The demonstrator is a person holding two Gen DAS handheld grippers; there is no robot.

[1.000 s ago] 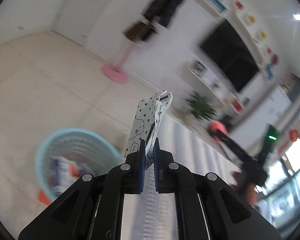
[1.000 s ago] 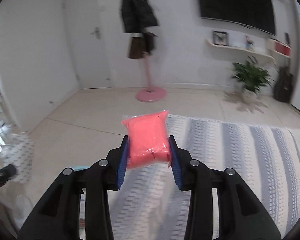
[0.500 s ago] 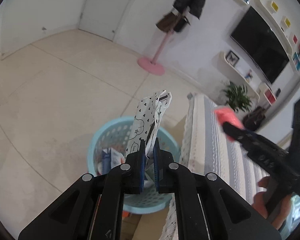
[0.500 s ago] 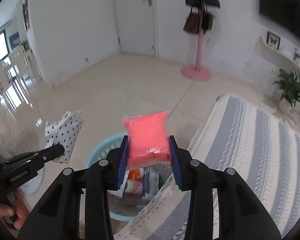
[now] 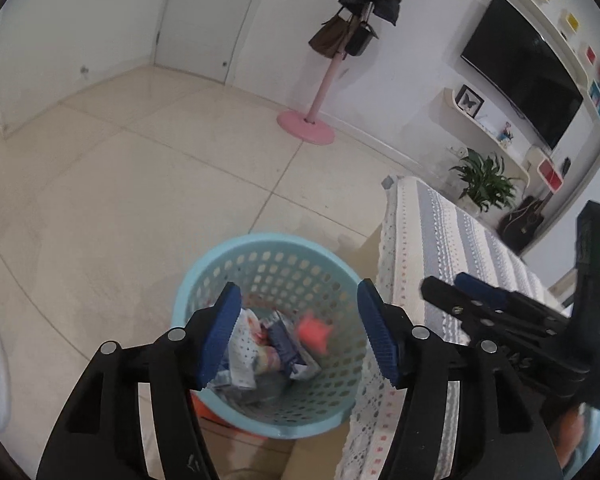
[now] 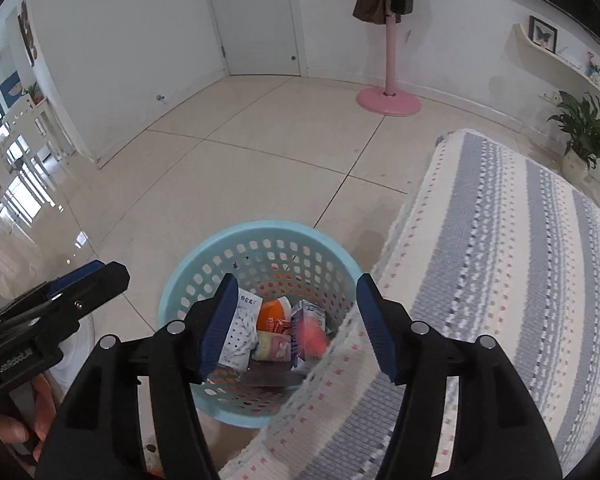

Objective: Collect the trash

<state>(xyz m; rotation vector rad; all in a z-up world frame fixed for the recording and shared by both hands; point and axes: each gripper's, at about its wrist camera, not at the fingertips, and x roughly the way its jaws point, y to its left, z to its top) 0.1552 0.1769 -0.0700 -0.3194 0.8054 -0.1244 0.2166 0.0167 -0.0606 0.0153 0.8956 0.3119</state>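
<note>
Trash sits in the light-blue perforated basket (image 5: 268, 420) on the floor tiles, against the striped bedspread's (image 6: 500, 280) edge.
I have my left gripper (image 5: 298, 330) and right gripper (image 6: 294, 322) spread wide and empty above it; I judge this drop finished, so next I look for more litter.

From my left wrist view, the pink packet (image 5: 314, 330) in the blue basket (image 5: 220, 276) is a blur. My left gripper's fingers (image 5: 220, 332) hide part of the spotted wrapper (image 5: 240, 344). In the right wrist view, the striped cloth (image 6: 480, 280) covers the basket's near rim.
</note>
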